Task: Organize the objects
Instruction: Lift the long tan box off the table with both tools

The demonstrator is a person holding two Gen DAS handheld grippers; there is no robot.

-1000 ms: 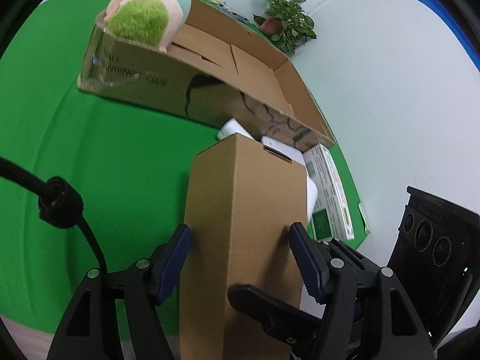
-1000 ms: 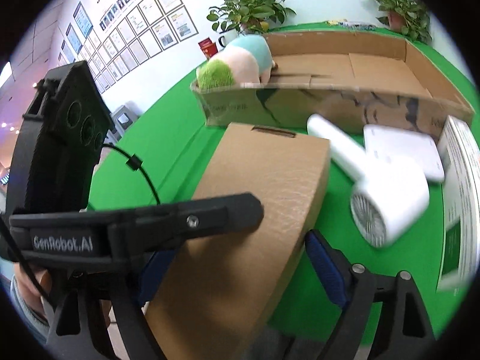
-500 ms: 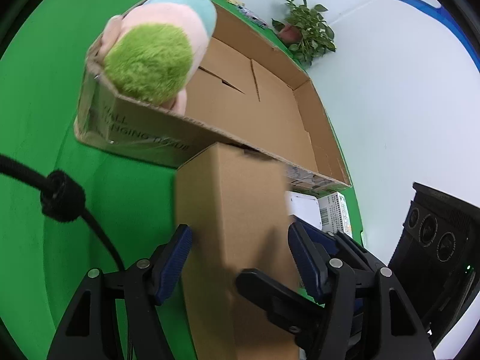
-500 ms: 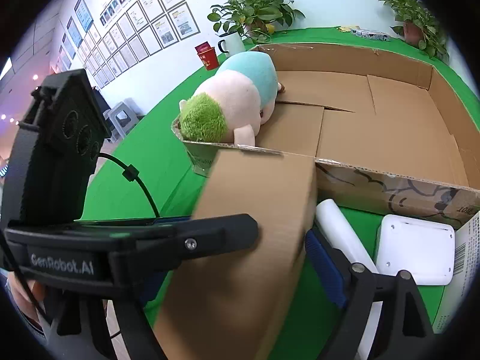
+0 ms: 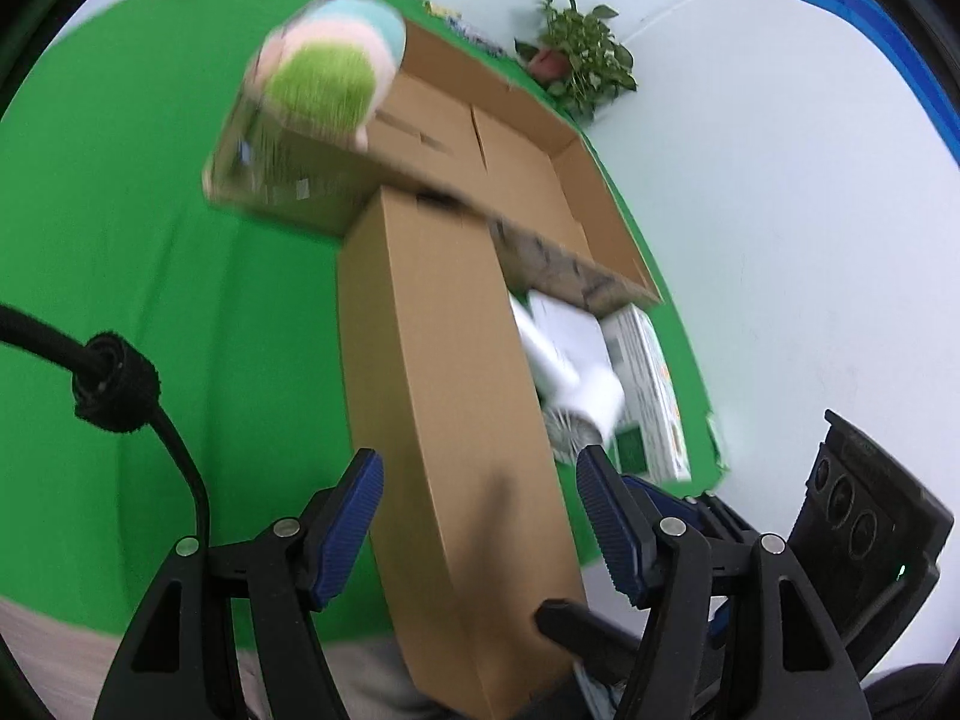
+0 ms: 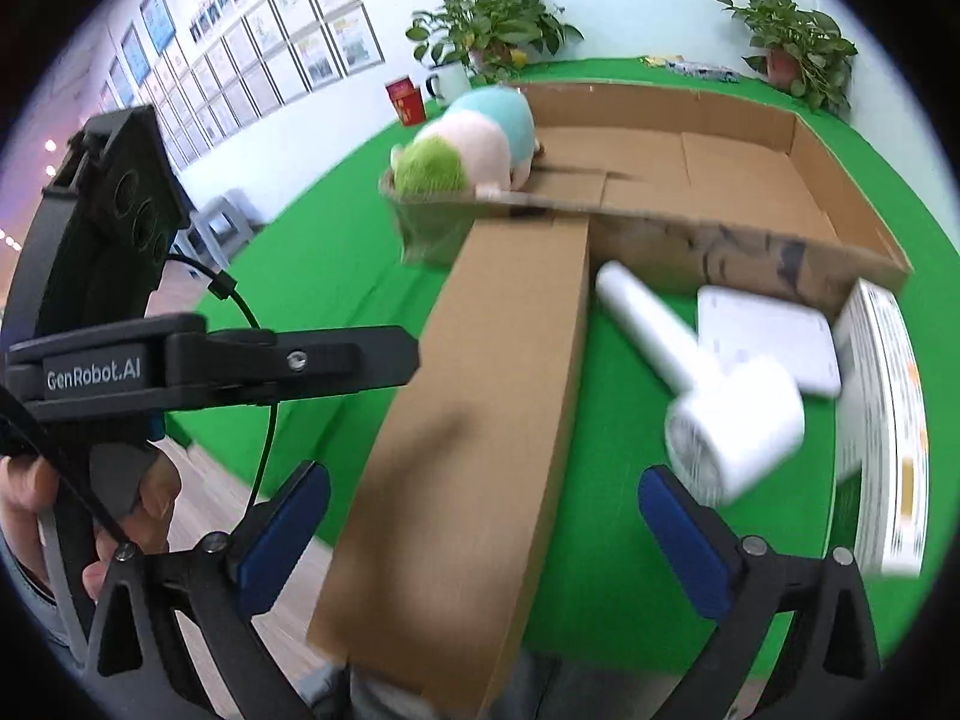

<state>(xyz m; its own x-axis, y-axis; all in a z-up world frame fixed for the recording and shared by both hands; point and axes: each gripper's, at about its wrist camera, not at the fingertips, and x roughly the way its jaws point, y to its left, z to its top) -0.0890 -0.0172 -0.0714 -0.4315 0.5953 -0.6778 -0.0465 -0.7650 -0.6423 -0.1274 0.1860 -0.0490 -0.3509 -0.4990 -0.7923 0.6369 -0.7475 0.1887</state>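
A long brown cardboard box [image 5: 444,390] [image 6: 498,396] points away from me, and its far end meets the front rim of a big open carton [image 5: 600,168] [image 6: 840,138]. My left gripper [image 5: 480,459] is shut on the box's near part. Its left pad lies on the box's side, and blur leaves a thin strip showing at the right pad. My right gripper [image 6: 483,477] straddles the same box. Its jaws are opening, and green cloth shows on both sides of the box. A pink, teal and green plush toy [image 5: 324,72] [image 6: 468,144] lies in the carton's left corner.
A white handheld fan [image 6: 720,420], a flat white box [image 6: 768,336] and a printed white-and-green box [image 6: 882,420] lie right of the cardboard box on the green table [image 5: 150,240]. Potted plants [image 6: 486,30], a mug and a red box stand at the back. A person's hand [image 6: 36,492] holds the left gripper.
The cardboard box went toward the carton, then came back, so its far end is now at the front rim. The right gripper's pads have spread off the box's sides.
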